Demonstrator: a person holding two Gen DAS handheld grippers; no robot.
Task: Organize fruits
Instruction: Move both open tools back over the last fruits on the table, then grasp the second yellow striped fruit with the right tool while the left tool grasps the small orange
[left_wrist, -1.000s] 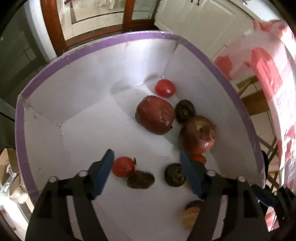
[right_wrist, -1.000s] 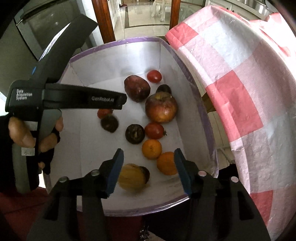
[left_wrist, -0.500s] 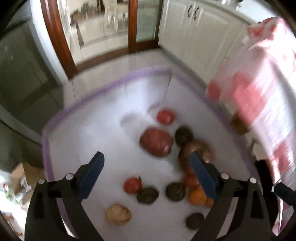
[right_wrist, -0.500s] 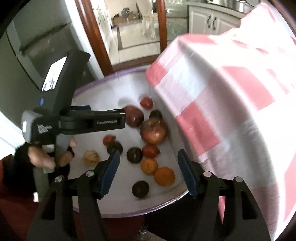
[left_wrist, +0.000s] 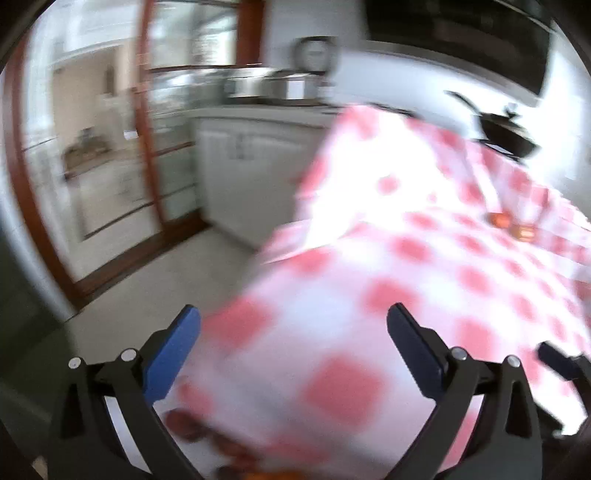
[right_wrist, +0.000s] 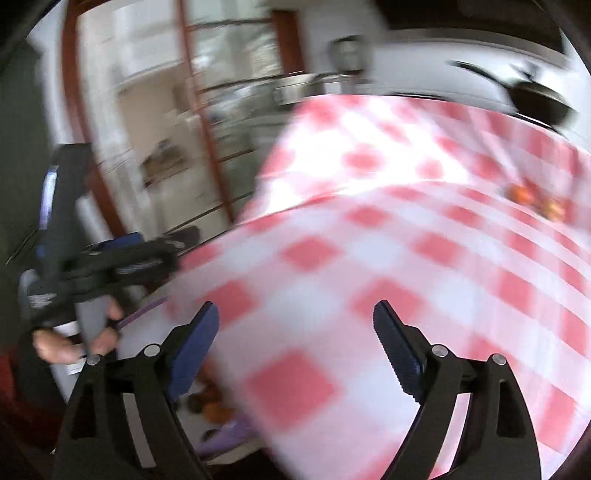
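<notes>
Blur is your main hazard here; both views smear, so you risk misjudging where the remaining fruits (left_wrist: 511, 225) sit on the checked tablecloth (left_wrist: 369, 295), and a fast reach could knock the small orange-red pieces rolling along the counter; the cloth itself could snag a pad if you come in low over its draped edge. Those fruits lie far off toward the right, well apart from either gripper; the white bin (right_wrist: 155, 435) with its purple rim shows only at the lower left of the right wrist view, a few fruits visible inside, so I judge you are between deliveries. Your left gripper (left_wrist: 293, 347) has just been opening and stands spread wide with nothing between its blue pads; your right gripper (right_wrist: 295, 343) has likewise just been opening, wide apart and empty, touching nothing. Your left hand (right_wrist: 74, 343) grips the other tool's handle beside the bin.
</notes>
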